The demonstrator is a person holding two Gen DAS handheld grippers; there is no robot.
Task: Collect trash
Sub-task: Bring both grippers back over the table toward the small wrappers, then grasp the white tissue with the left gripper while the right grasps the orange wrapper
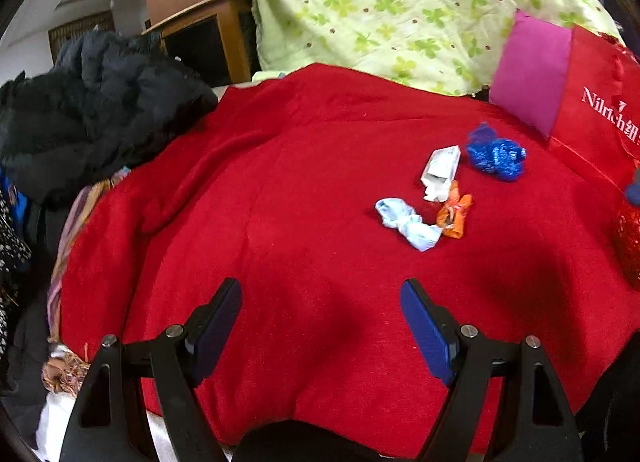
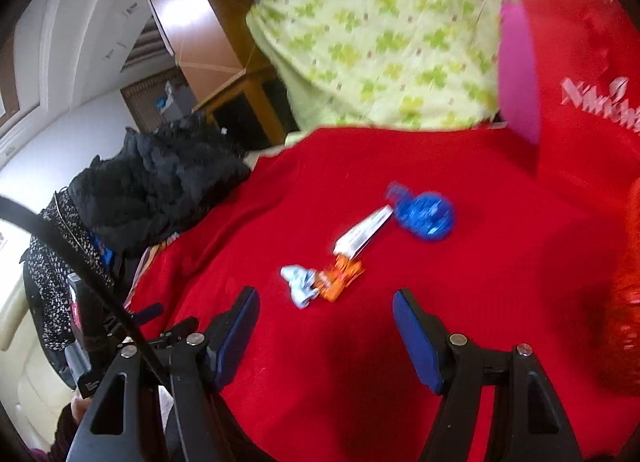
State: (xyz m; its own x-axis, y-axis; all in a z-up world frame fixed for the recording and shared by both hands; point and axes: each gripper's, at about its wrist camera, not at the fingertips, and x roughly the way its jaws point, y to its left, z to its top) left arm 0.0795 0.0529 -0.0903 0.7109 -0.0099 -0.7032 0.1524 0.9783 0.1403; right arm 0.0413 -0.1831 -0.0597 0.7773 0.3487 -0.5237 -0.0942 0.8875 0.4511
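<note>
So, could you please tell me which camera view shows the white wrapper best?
The left wrist view: the white wrapper is sharp there, its torn open end visible. In the right wrist view it is motion-blurred and looks like a thin streak.

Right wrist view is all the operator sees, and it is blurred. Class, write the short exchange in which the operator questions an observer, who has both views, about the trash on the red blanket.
Operator: My picture is smeared. What is the white packet?
Observer: The left wrist view shows it sharply: it is flattened, and its near end looks torn open.
Operator: Is the left gripper free?
Observer: Yes. It is open and holds nothing; only red blanket shows between its fingers, and the trash lies farther ahead.
Operator: What does the red bag say?
Observer: Its white lettering begins "Nilrich".
</note>
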